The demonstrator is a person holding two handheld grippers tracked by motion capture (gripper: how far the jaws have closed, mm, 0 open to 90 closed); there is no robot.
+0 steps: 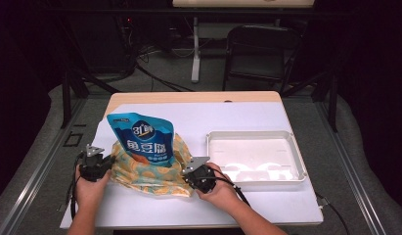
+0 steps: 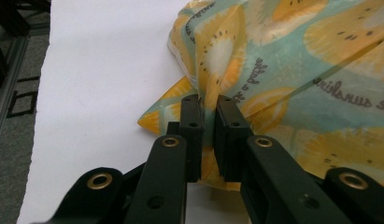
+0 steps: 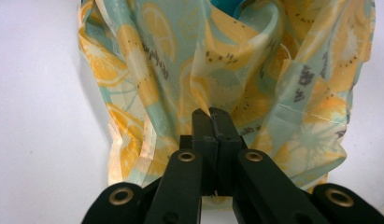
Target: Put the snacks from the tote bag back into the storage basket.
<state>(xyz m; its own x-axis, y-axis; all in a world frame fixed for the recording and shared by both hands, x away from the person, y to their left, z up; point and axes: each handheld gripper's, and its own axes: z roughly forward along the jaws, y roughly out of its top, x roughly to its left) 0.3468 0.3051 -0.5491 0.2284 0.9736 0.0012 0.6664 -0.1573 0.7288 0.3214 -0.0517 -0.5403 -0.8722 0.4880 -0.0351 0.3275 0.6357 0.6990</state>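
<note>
- A printed bag [image 1: 149, 171] with a yellow citrus pattern on pale green was seen slumped on the white sheet [image 1: 140, 205], at the near left of the table [image 1: 198, 97].
- A blue pouch [image 1: 142, 139] was stood upright in the open mouth of the bag, most of it rising above the fabric.
- A fold at the bag's left edge was caught between the jaws of the left gripper [image 2: 208, 105]; a narrow gap was left between the pads, and the film there looked pinched, though how firmly could not be judged.
- The jaws of the right gripper [image 3: 210, 113] were pressed together on a fold at the bag's right edge.
- In the high view, the left gripper [image 1: 109, 160] and the right gripper [image 1: 187, 174] were held at opposite sides of the bag.
- A white tray [image 1: 296, 156] was set just to the right of the bag, apart from it.
</note>
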